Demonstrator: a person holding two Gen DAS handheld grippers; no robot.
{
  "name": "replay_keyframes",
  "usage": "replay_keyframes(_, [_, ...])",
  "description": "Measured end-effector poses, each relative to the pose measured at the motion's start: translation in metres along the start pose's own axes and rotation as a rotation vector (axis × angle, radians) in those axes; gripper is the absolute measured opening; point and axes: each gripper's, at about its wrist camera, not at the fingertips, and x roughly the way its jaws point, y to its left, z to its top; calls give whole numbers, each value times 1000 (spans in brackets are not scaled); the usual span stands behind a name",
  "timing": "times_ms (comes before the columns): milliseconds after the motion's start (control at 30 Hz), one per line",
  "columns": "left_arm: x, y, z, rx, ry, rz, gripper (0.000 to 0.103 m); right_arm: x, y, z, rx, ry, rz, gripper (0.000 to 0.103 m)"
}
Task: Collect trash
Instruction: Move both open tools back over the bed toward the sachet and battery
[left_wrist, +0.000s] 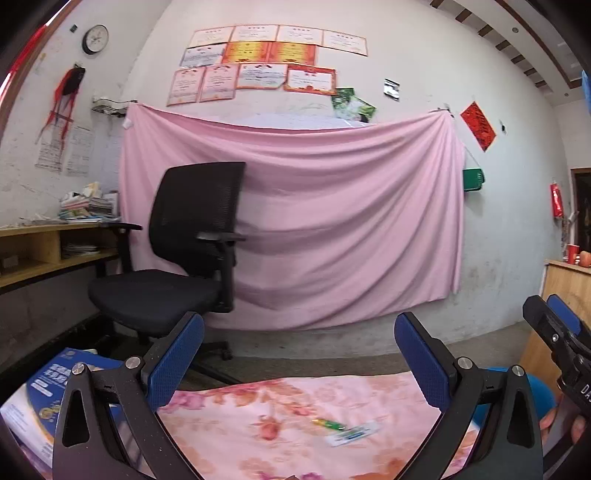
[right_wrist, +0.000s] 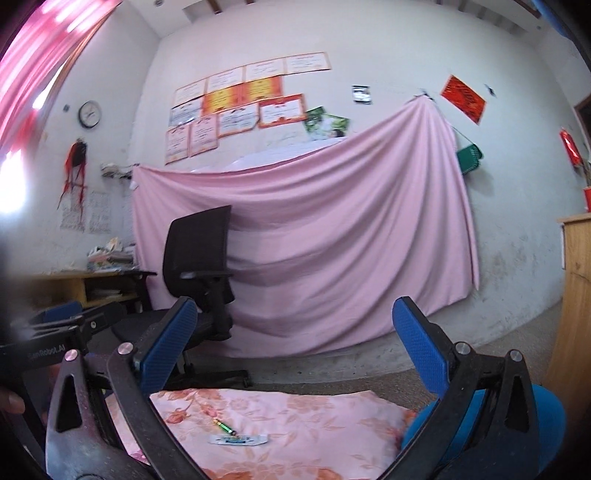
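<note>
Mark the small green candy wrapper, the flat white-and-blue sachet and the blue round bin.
small green candy wrapper (left_wrist: 330, 424), left wrist view, middle of its green body
flat white-and-blue sachet (right_wrist: 238, 439), right wrist view, centre of the printed face
blue round bin (right_wrist: 550, 417), right wrist view, its outer wall

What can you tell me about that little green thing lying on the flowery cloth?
The little green wrapper is a small, thin, shiny piece with a gold-yellow end, like foil or plastic. It lies flat on the pink floral cloth, slanted, close beside a longer white and blue wrapper; whether they touch is unclear. Neither gripper touches it. Any print is too small to read.
</note>
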Motion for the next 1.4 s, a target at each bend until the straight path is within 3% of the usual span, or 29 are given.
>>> replay_keyframes(133, [12, 21, -16, -24, 70, -10, 101, 13, 11, -11, -27, 72, 38, 103])
replay_keyframes(367, [36, 34, -36, -9, 231, -14, 101, 56, 20, -40, -93, 307, 29, 103])
replay_keyframes(533, [55, 34, -52, 33, 344, 16, 101, 86, 14, -62, -61, 491, 40, 103])
replay_keyframes(833, [90, 38, -77, 35, 516, -27, 100, 125, -1, -99, 44, 783, 119, 103])
replay_keyframes(900, [95, 38, -79, 29, 537, -26, 94, 135, 1, -109, 55, 849, 119, 98])
replay_keyframes(1000, [101, 41, -83, 5, 579, -32, 76, 148, 8, -123, 61, 925, 132, 97])
replay_keyframes(1067, [106, 45, -89, -26, 611, -42, 62, 155, 13, -128, 54, 953, 151, 97])
replay_keyframes(1167, [115, 50, -94, -63, 669, -51, 52, 164, 23, -134, 40, 992, 203, 97])
replay_keyframes(1300, [125, 62, -100, -137, 733, -34, 50, 177, 34, -145, 17, 1057, 251, 98])
replay_keyframes(1400, [129, 69, -102, -191, 754, -35, 50, 184, 41, -146, -6, 1057, 267, 98])
